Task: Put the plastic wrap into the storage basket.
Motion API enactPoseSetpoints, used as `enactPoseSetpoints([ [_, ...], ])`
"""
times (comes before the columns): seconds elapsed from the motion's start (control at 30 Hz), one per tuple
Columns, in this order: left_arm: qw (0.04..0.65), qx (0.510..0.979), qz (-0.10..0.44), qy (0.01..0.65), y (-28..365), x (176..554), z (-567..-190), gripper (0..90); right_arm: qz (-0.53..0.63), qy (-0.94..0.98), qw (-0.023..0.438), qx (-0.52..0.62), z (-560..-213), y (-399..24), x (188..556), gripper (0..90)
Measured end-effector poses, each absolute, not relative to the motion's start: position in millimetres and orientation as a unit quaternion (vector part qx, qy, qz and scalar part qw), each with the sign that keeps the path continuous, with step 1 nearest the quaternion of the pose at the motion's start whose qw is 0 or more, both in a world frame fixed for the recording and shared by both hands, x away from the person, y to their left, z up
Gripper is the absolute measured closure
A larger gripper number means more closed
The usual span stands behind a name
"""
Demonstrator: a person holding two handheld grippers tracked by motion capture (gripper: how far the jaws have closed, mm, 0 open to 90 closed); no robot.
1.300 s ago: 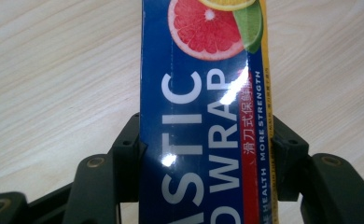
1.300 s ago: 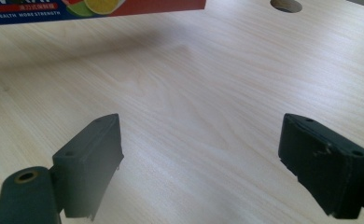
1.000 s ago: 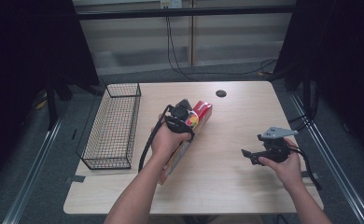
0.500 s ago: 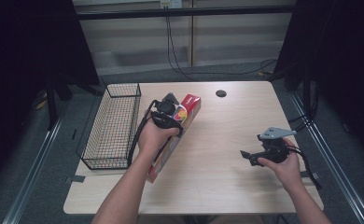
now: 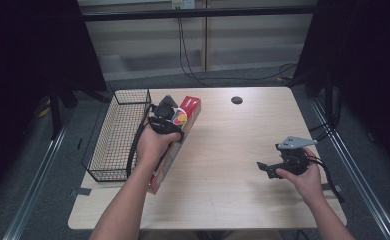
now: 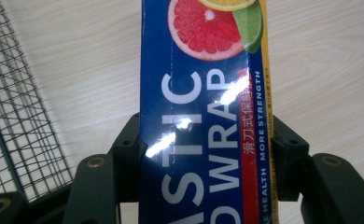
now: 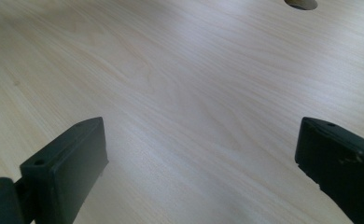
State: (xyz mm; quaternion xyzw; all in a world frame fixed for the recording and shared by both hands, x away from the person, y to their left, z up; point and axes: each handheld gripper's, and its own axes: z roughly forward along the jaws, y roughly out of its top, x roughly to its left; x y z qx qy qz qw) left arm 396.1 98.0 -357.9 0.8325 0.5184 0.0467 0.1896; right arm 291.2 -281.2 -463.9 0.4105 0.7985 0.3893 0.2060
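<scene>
Left tool (image 5: 164, 116) clamps the plastic wrap box (image 6: 203, 116) across its width — box's long axis runs near-parallel to the wire basket (image 5: 114, 137), just to its left, probably the destination. Right tool (image 5: 272, 167) open, idle over the bench (image 5: 233, 150).

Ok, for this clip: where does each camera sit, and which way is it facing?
High view: above the person's side, looking forward and down at the table; both forearms enter from below.
Left gripper view: rides the left hand-held gripper, looking along jaws clamped on the plastic wrap box; wire basket at its left.
Right gripper view: rides the right hand-held gripper, open jaws over bare wood.
Shared: box and basket also appear in the high view.
</scene>
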Motion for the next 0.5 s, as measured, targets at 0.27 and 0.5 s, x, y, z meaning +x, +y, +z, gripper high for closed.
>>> enactPoseSetpoints([
  [0.27, 0.182, 0.819, 0.055, 0.541, 114, 398, -354, 43.0, 0.394, 0.801, 0.203, 0.402, -464, -280, 291, 0.0],
  [0.5, 0.183, 0.808, 0.055, 0.558, 125, 398, -352, 43.0, 0.398, 0.808, 0.195, 0.389, -465, -278, 291, 0.0],
])
